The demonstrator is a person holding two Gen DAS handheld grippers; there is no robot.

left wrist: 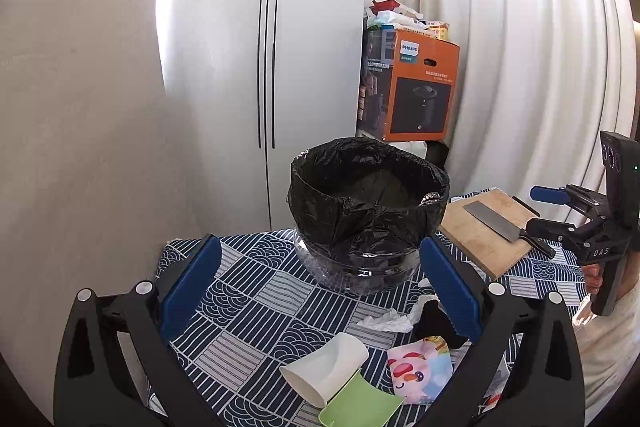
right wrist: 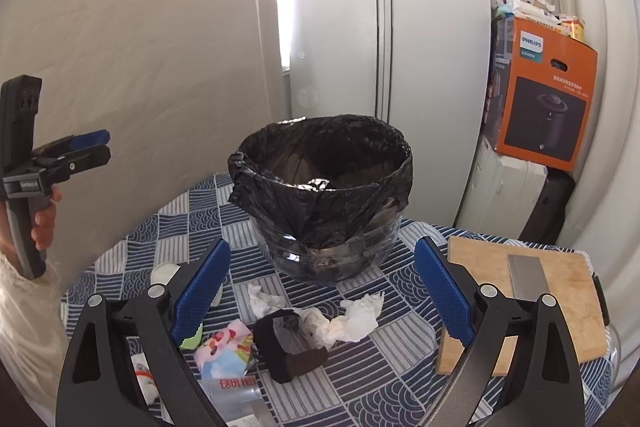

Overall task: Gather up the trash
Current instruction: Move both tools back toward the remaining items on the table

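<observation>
A clear bin lined with a black bag (left wrist: 368,211) (right wrist: 324,195) stands on the patterned tablecloth. Trash lies in front of it: crumpled white tissues (right wrist: 348,319) (left wrist: 386,321), a black block (right wrist: 290,351), a colourful cartoon wrapper (left wrist: 420,371) (right wrist: 226,349), a white paper cup (left wrist: 326,367) and a green cup (left wrist: 360,405). My left gripper (left wrist: 320,291) is open and empty above the cups. My right gripper (right wrist: 320,295) is open and empty above the tissues and block. Each gripper shows at the edge of the other's view (left wrist: 556,211) (right wrist: 94,147).
A wooden cutting board (right wrist: 560,291) (left wrist: 486,231) with a cleaver (left wrist: 496,223) lies right of the bin. An orange Philips box (left wrist: 416,87) stands behind by the curtain. White cabinet doors (left wrist: 264,67) and a wall stand behind the table.
</observation>
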